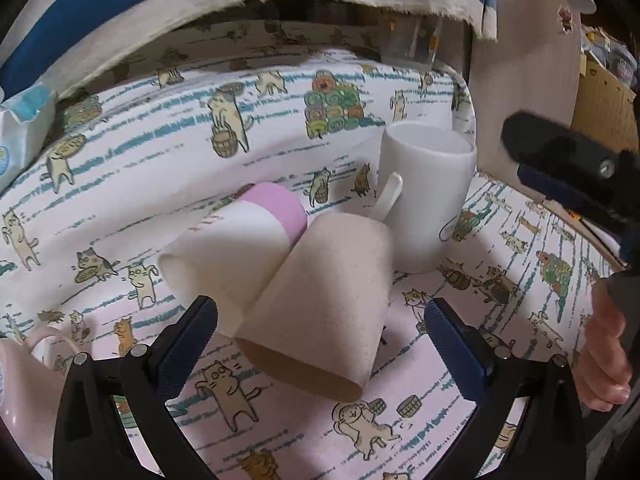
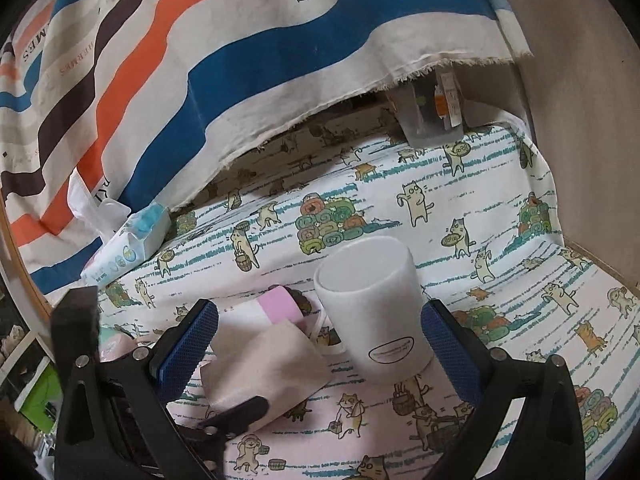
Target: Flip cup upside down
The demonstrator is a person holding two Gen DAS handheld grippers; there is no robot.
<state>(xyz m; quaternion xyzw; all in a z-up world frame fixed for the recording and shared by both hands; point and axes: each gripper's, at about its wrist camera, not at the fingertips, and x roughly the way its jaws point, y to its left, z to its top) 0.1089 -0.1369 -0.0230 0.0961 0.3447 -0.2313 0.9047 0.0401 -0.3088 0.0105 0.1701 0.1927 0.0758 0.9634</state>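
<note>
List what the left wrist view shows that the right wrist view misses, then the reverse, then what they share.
Left wrist only: a pink mug at the left edge and a bare hand at the right edge.

Right wrist only: the oval label on the white mug, and orange stripes on the hanging cloth.

Both: the upright white mug, the beige cup and pink-and-white cup lying on their sides, and the tissue pack.
</note>
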